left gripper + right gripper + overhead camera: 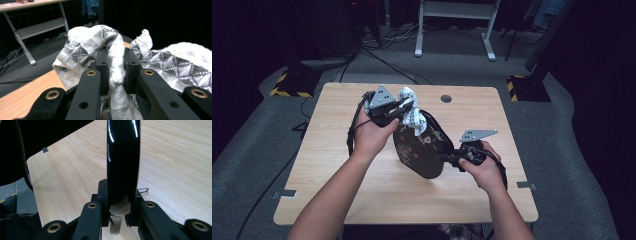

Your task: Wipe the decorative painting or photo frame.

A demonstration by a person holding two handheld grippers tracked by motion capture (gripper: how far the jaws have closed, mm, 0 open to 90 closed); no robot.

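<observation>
Cloth [411, 113] pinched by left tongs [404, 104] — right tongs [447, 159] clamp black tray [419, 145].

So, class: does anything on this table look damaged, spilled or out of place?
Nothing stands out. The left gripper pinches the white patterned cloth against the black plate, which the right gripper holds on edge.

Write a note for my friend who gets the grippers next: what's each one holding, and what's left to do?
Left gripper: fingers shut on the white patterned cloth, bunched against the top of the black tray.
Right gripper: fingers shut on the tray's glossy rim, holding it tilted up off the wooden table.
Done: tray lifted and steadied, cloth on it.
Left: this looks like wiping, so probably rub the cloth over the rest of the tray, then lay both down.
</observation>
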